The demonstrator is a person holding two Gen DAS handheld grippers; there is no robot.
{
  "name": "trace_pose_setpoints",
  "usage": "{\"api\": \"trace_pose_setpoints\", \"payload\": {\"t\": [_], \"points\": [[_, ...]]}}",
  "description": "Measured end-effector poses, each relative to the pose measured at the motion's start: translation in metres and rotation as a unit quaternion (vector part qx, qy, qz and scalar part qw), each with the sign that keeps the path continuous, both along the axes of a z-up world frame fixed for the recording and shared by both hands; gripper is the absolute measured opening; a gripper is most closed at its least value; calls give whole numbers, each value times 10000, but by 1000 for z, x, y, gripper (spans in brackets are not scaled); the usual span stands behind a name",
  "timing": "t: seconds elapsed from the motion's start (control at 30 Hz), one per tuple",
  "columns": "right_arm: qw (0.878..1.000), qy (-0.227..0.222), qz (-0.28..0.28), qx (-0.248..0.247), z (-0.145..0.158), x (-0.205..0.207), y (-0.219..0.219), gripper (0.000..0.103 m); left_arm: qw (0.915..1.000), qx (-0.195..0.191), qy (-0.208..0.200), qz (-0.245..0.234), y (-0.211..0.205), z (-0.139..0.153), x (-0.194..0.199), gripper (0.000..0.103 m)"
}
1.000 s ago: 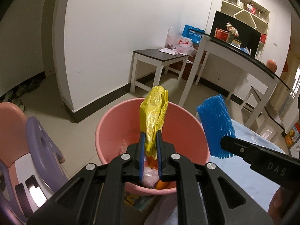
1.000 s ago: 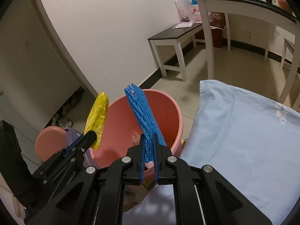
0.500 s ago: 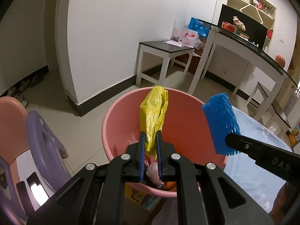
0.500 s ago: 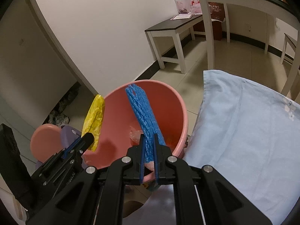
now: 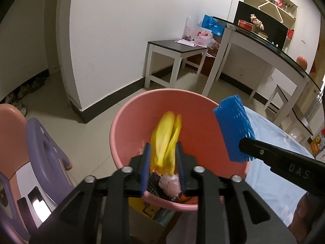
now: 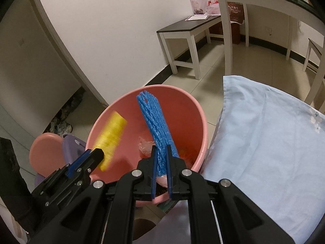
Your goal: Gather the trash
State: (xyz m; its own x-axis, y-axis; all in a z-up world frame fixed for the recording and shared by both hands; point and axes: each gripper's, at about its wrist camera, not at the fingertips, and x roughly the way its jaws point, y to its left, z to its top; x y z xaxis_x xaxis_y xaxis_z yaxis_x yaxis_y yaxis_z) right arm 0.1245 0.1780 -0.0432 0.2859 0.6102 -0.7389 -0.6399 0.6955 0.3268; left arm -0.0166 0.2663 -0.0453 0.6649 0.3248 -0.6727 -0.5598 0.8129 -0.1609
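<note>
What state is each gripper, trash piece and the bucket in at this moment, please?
Left gripper: open, fingers apart.
Yellow wrapper: loose between the fingers, motion-blurred, over the bucket.
Right gripper: shut on the blue foam net.
Blue foam net: held upright over the bucket.
Pink bucket: upright, holding trash.

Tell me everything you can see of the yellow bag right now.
The yellow bag is thin crinkled plastic, bunched into a long strip and motion-blurred. It sits between the fingers of the left gripper, which are spread wider than the bag, so it looks released and dropping. It is over the pink bucket, above trash already inside. The right view shows it tilted beside the blue foam net, apart from it.
</note>
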Motion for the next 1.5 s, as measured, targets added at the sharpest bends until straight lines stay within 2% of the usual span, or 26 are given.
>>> {"api": "trace_pose_setpoints", "payload": {"t": [0.1, 0.23, 0.4, 0.53, 0.7, 0.9, 1.17, 1.33, 1.5], "points": [[10000, -15, 2, -18, 0, 0, 0, 8, 10000, -3, -7, -24, 0, -1, -2, 35], [10000, -26, -4, -16, -2, 1, 2, 15, 10000, -9, 27, 11, 0, -2, -2, 36], [10000, -72, 23, 9, -1, 0, 2, 18, 10000, -30, 16, 21, -1, 0, -4, 36], [9999, -117, 29, 71, 0, 0, -2, 32, 10000, 10, 2, 33, -2, 2, -5, 36], [9996, -227, 66, 133, 6, -3, -8, 40, 10000, -12, -4, 36, -3, 3, -7, 36], [9986, -480, 89, 199, 15, -11, -24, 52, 10000, 48, -34, 37, -8, 8, -10, 36], [9931, -1163, 133, 83, 26, -40, -45, 66, 9999, 88, -113, -9, -18, 19, -17, 36], [9882, -1529, 109, -20, 28, -55, -56, 71, 9998, 138, -135, -25, -26, 25, -21, 36], [9869, -1612, 57, -50, 30, -63, -64, 71, 9997, 186, -148, -45, -34, 29, -25, 36]]}}
